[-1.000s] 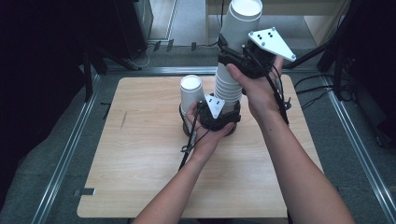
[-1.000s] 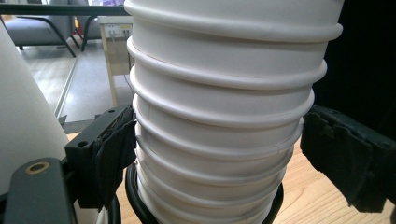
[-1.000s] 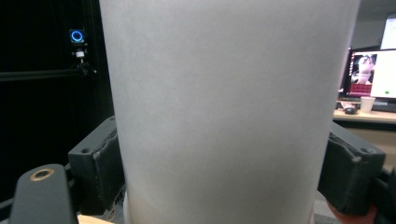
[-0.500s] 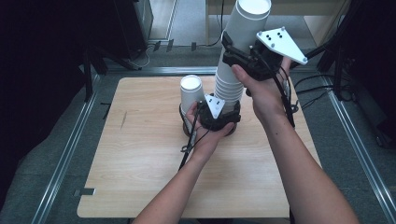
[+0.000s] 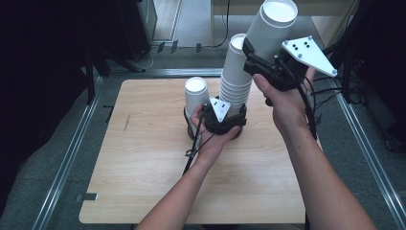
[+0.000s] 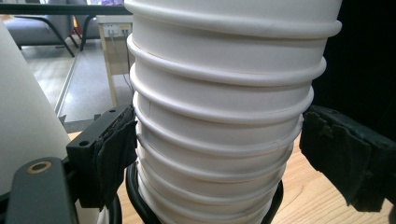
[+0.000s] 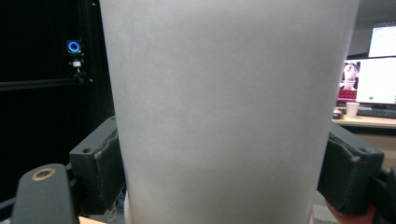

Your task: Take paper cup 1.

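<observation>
Right hand-held gripper (image 5: 261, 60) is shut tight on one white paper cup (image 5: 273, 26), seen from the high view. This cup is smooth, round and wider at the top, and it is tilted, up in the air, just beside the top of the stack of cups (image 5: 235, 76). That stack is white paper too, with many rolled rims like rings, one above the other. It stands on the pale wooden tabletop (image 5: 143, 158), which has fine grain lines. Left hand-held gripper (image 5: 221, 120) is black and sits around the bottom of the stack. A single cup (image 5: 196, 96) stands upright just left of the stack.

From the left gripper view, the stack of cups (image 6: 224, 116) stands between the two black jaws, which have soft, bumpy pads. One pad touches the stack; the other stands a little off it, so I cannot tell if it grips.

From the right gripper view, the white paper cup (image 7: 224, 112) looks plain and matte, pressed between both dark jaws.
</observation>
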Demonstrator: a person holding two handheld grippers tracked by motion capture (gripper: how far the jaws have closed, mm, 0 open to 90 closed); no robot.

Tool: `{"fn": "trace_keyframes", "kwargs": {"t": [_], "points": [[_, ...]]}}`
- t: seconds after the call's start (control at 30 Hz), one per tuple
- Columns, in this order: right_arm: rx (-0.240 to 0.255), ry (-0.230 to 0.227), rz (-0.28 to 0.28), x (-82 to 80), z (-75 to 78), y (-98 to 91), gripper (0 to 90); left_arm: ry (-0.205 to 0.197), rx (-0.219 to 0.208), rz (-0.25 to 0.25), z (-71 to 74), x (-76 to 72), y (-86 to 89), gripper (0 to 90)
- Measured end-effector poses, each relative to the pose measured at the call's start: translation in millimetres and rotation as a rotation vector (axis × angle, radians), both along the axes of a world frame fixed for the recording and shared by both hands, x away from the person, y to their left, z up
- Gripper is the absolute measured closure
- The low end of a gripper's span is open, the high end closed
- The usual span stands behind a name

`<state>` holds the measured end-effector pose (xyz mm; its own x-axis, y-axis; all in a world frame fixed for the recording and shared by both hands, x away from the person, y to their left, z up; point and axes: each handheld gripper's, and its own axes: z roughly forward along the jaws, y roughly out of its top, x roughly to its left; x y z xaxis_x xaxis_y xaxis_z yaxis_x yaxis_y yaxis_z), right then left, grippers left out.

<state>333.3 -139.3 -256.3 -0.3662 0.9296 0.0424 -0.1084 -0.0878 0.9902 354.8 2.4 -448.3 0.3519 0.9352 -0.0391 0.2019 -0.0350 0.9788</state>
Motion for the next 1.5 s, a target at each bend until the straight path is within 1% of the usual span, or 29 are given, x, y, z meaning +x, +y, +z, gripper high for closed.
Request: {"fn": "trace_keyframes", "kwargs": {"t": [0.03, 0.13, 0.23, 0.37, 0.47, 0.5, 0.53, 0.6, 0.77, 0.87, 0.97, 1.0, 1.07, 1.1, 1.23, 1.27, 1.3, 1.37, 1.43, 1.47, 1.5], "points": [[0.001, 0.004, -0.003, -1.2, -1.6, -4.0, 15.5, 0.0, 0.0, 0.0, 0.1, 0.0, 0.0, 11.8], [-0.001, 0.008, -0.006, -2.4, -3.3, -7.0, 15.5, 0.001, 0.001, 0.0, 0.1, 0.0, 0.0, 11.8], [-0.003, 0.017, -0.017, -5.3, -8.1, -14.4, 15.5, 0.001, 0.0, 0.0, 0.0, -0.2, 0.1, 12.0], [0.0, 0.019, -0.025, -8.0, -12.3, -21.8, 15.4, 0.002, 0.002, -0.002, 0.0, -0.3, 0.4, 12.1], [-0.006, 0.022, -0.031, -9.8, -15.2, -24.1, 15.4, 0.002, 0.0, -0.002, -0.1, -0.4, 0.4, 12.3], [-0.016, 0.022, -0.033, -10.9, -16.8, -25.0, 15.4, 0.002, -0.001, -0.003, 0.0, -0.5, 0.5, 12.3], [-0.031, 0.018, -0.043, -13.2, -20.5, -26.2, 15.3, 0.001, -0.002, -0.002, -0.1, -0.6, 0.5, 12.4], [-0.04, 0.018, -0.044, -14.1, -22.5, -27.0, 15.3, 0.001, -0.003, -0.003, -0.2, -0.6, 0.6, 12.4], [-0.055, 0.025, -0.059, -19.9, -35.7, -30.5, 15.2, 0.003, -0.007, -0.002, -0.5, -1.7, 1.1, 13.1], [-0.054, 0.032, -0.062, -21.1, -40.2, -32.3, 15.2, -0.001, -0.007, -0.003, -0.5, -2.6, 1.6, 13.5], [-0.054, 0.041, -0.065, -23.5, -49.8, -36.1, 15.2, -0.005, -0.008, -0.004, -1.0, -3.1, 1.7, 14.2], [-0.054, 0.041, -0.065, -23.5, -49.8, -36.1, 15.2, -0.004, -0.007, -0.004, -1.1, -3.2, 1.9, 14.2], [-0.053, 0.047, -0.067, -24.5, -54.7, -38.3, 15.2, -0.002, -0.008, -0.005, -1.5, -3.7, 1.8, 14.4], [-0.046, 0.058, -0.066, -25.3, -59.8, -39.9, 15.2, 0.0, -0.005, -0.007, -1.2, -4.2, 2.1, 14.5], [-0.043, 0.07, -0.067, -25.6, -67.6, -42.1, 15.1, -0.011, 0.0, -0.012, -1.4, -5.7, 1.4, 12.9], [-0.041, 0.076, -0.069, -25.9, -70.4, -42.2, 15.1, -0.004, 0.002, -0.016, -1.2, -6.3, 1.3, 12.1], [-0.043, 0.08, -0.072, -25.9, -73.6, -42.7, 15.1, 0.0, 0.003, -0.018, -1.1, -6.7, 1.3, 9.3], [-0.042, 0.085, -0.074, -26.0, -77.9, -43.7, 15.0, 0.013, -0.004, -0.03, -1.0, -8.3, 1.5, 8.6], [-0.039, 0.097, -0.076, -26.6, -84.6, -45.3, 15.0, 0.029, -0.001, -0.038, -1.2, -10.9, 2.4, 6.5], [-0.039, 0.097, -0.076, -26.6, -84.6, -45.3, 15.0, 0.029, -0.001, -0.038, -1.2, -10.9, 2.4, 6.5], [-0.043, 0.101, -0.077, -27.1, -88.9, -46.5, 14.9, 0.03, 0.001, -0.043, -1.5, -13.5, 4.0, 6.6]]}}
